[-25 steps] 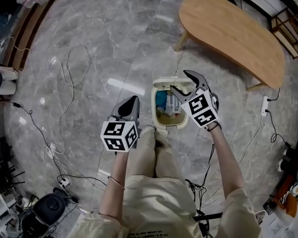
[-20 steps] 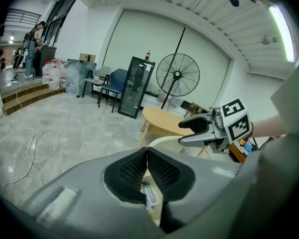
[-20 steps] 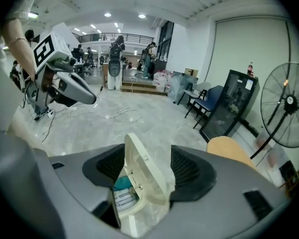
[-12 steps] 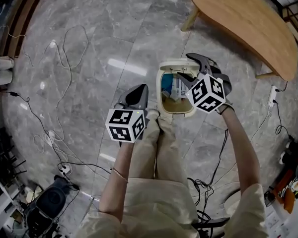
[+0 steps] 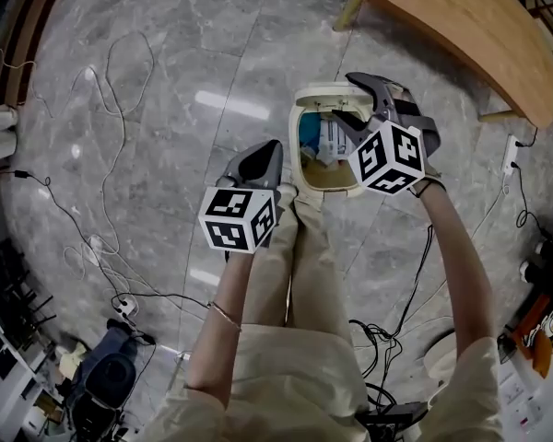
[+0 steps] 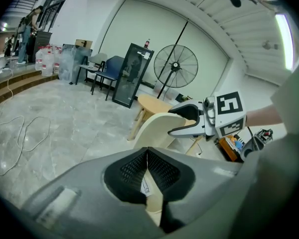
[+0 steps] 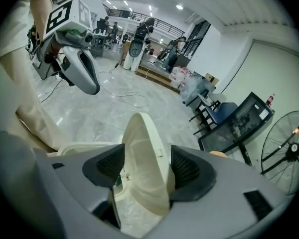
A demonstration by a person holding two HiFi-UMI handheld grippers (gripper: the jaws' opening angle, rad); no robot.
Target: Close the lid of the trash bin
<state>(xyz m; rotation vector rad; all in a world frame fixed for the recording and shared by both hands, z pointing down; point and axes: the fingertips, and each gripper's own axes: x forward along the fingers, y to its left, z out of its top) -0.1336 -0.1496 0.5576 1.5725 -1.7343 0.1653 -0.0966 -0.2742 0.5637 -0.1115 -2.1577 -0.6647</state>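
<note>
Right gripper (image 7: 147,167) jaws were spread astride raised cream plastic lid (image 7: 139,133) of cream trash bin (image 5: 294,150); left gripper (image 6: 147,169) jaws were pressed together.

I see a cream bin (image 5: 293,145), open, rubbish inside, just right of my left gripper (image 5: 264,157), its cream lid (image 7: 145,153) raised upright at the far rim, between my right gripper's (image 5: 346,99) spread jaws

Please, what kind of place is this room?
Probably a large workshop or lab hall, not a home: loose cables trail over the polished stone floor, a big pedestal fan stands by the wall, and water jugs seem stacked nearby.
</note>
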